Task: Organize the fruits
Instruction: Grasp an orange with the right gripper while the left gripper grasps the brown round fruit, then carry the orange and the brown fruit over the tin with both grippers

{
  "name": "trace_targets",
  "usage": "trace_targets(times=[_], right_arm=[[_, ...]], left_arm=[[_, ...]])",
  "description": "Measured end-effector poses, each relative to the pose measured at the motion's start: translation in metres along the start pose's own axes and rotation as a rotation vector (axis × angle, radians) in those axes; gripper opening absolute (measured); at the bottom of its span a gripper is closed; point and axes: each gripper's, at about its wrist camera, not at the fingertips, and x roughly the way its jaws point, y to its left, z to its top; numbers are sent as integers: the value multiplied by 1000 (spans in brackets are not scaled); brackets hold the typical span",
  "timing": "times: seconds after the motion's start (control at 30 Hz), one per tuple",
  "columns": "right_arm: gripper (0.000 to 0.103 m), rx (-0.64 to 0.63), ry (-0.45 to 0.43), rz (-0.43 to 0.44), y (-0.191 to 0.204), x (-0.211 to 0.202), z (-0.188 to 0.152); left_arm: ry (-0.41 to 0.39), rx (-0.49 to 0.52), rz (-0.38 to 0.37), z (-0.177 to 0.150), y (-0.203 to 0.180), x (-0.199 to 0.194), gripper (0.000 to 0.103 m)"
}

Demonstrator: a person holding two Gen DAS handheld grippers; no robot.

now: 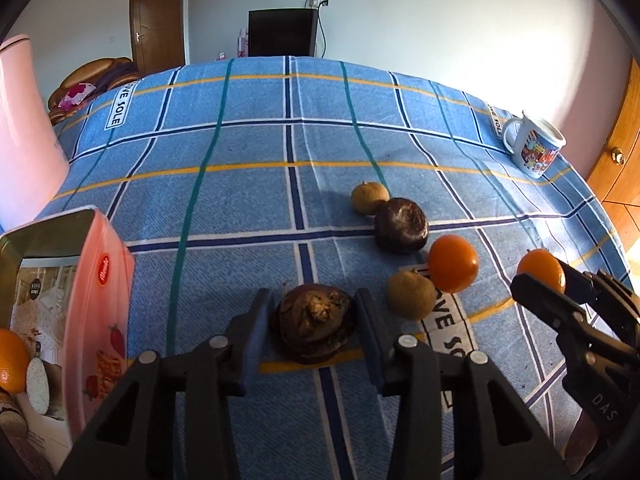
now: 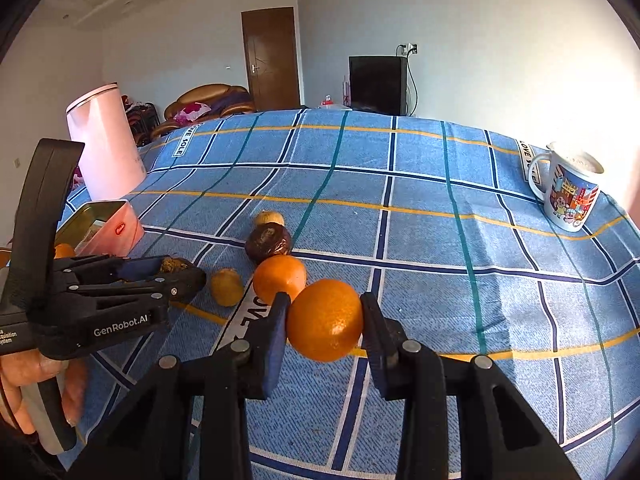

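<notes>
My left gripper (image 1: pixel 314 322) is shut on a dark brown wrinkled fruit (image 1: pixel 312 326) that rests on the blue checked cloth. My right gripper (image 2: pixel 324 320) is shut on an orange (image 2: pixel 325 320); it also shows in the left wrist view (image 1: pixel 541 270). Between them lie a second orange (image 1: pixel 454 264), a tan fruit (image 1: pixel 412 295), another dark brown fruit (image 1: pixel 401 226) and a second tan fruit (image 1: pixel 369 198). A pink tin box (image 1: pixel 96 312) stands at the left, with an orange (image 1: pixel 12 356) inside.
A pink kettle (image 2: pixel 105 142) stands at the table's far left. A patterned mug (image 2: pixel 570 194) stands at the far right edge. The blue cloth (image 1: pixel 248 128) covers the table. A dark monitor (image 1: pixel 282 32) and a door are behind.
</notes>
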Motion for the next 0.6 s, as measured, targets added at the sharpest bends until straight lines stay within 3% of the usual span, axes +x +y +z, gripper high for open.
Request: trace_targets(times=[0.6], right_arm=[[37,-5,-143,36,1,-25,-3]], left_arm=[[-235,40,40,-11,-6,-48,43]])
